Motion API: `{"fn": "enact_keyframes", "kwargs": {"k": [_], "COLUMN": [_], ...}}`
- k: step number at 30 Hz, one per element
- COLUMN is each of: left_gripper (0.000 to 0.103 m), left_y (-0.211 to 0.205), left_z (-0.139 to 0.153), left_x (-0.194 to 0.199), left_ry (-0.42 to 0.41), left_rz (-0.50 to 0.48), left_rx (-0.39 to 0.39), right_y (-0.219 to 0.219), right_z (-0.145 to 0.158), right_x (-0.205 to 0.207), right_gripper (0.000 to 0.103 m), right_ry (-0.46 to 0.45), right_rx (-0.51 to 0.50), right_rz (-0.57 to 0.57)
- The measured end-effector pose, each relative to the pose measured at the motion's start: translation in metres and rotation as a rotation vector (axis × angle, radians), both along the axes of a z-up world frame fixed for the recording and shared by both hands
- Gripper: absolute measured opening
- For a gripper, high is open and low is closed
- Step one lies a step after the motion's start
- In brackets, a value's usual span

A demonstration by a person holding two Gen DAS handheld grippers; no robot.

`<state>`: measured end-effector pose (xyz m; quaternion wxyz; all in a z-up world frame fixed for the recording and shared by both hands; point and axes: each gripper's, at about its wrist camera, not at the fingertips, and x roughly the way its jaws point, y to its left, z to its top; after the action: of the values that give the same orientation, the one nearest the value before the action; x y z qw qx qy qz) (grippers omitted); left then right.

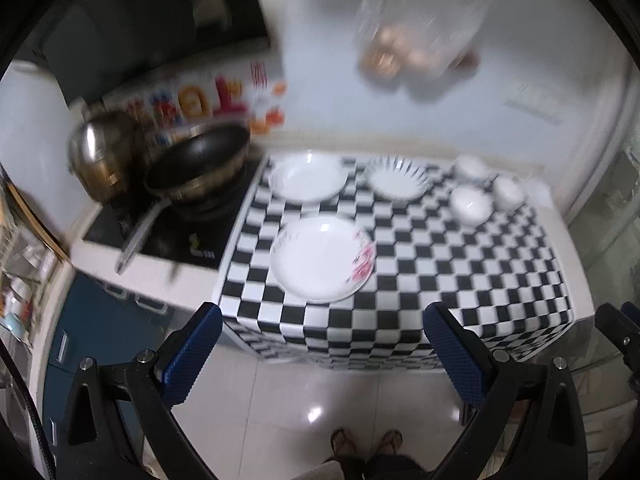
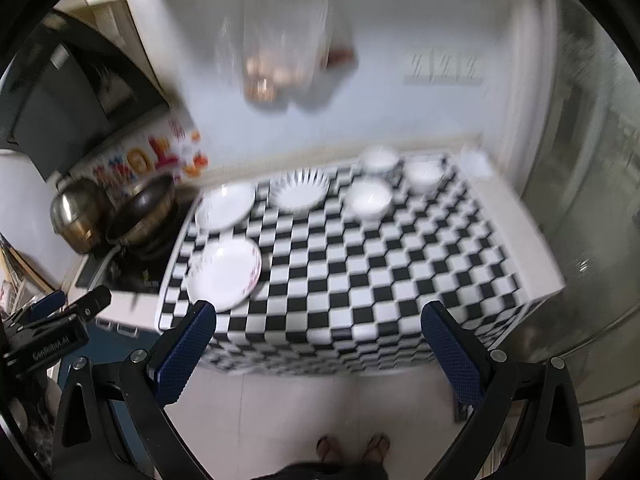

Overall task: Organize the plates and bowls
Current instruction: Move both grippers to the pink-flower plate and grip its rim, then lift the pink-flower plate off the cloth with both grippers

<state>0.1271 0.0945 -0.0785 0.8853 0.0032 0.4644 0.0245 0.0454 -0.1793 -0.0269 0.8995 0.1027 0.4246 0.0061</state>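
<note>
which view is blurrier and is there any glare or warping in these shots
Right wrist view: blurrier, the checkered cloth and bowls smear. Left wrist view: the flowered plate is fairly sharp, but the pan and hanging bag streak; ceiling lights glare off the floor tiles. Both views: fisheye bends the counter edges, dark corners.

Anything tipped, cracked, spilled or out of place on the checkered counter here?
Nothing stands out. Three plates, including the floral plate, and three small bowls, like this bowl, sit upright and apart on the checkered cloth. Motion blur hides fine damage.
</note>
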Motion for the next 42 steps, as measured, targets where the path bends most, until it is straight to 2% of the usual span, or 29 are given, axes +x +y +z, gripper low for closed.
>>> {"fn": "enact_keyframes", "kwargs": {"k": [4, 7, 13, 16, 20, 21, 26, 30, 32, 34, 37, 38, 42], "left_gripper": [0.103, 0.103, 0.103, 0.103, 0.095, 0.093, 0.086, 0.074, 0.064, 0.048, 0.038, 0.038, 0.037], "left_y": [0.037, 0.058, 0.089, 0.101, 0.109, 0.111, 0.120, 0.130, 0.134, 0.137, 0.136, 0.136, 0.135], "left_z": [-0.059, -0.096, -0.163, -0.193, -0.222, -0.227, -0.255, -0.274, -0.280, -0.285, -0.287, -0.285, -0.280], "left_x": [0.053, 0.086, 0.143, 0.171, 0.209, 0.216, 0.246, 0.256, 0.258, 0.259, 0.259, 0.259, 0.256], "left_ry": [0.154, 0.237, 0.365, 0.418, 0.463, 0.469, 0.525, 0.580, 0.599, 0.617, 0.617, 0.614, 0.608], "left_rz": [0.042, 0.077, 0.144, 0.164, 0.164, 0.163, 0.137, 0.138, 0.137, 0.130, 0.108, 0.105, 0.111], "left_rx": [-0.058, -0.105, -0.118, -0.142, -0.152, -0.146, -0.136, -0.167, -0.189, -0.211, -0.239, -0.230, -0.211], "right_y": [0.015, 0.030, 0.067, 0.084, 0.105, 0.111, 0.135, 0.151, 0.158, 0.162, 0.169, 0.170, 0.172], "right_z": [-0.060, -0.111, -0.206, -0.240, -0.280, -0.291, -0.323, -0.338, -0.341, -0.345, -0.349, -0.351, -0.351], "right_x": [0.066, 0.118, 0.215, 0.256, 0.311, 0.327, 0.370, 0.389, 0.390, 0.393, 0.393, 0.392, 0.391], "right_gripper": [0.103, 0.103, 0.103, 0.101, 0.096, 0.092, 0.078, 0.067, 0.057, 0.042, 0.022, 0.018, 0.017], "right_ry": [0.107, 0.204, 0.386, 0.452, 0.527, 0.546, 0.625, 0.665, 0.679, 0.695, 0.712, 0.720, 0.705], "right_rx": [0.069, 0.123, 0.205, 0.218, 0.232, 0.245, 0.264, 0.264, 0.262, 0.259, 0.236, 0.236, 0.230], "right_rz": [0.047, 0.084, 0.145, 0.180, 0.233, 0.251, 0.316, 0.360, 0.371, 0.385, 0.402, 0.409, 0.424]}}
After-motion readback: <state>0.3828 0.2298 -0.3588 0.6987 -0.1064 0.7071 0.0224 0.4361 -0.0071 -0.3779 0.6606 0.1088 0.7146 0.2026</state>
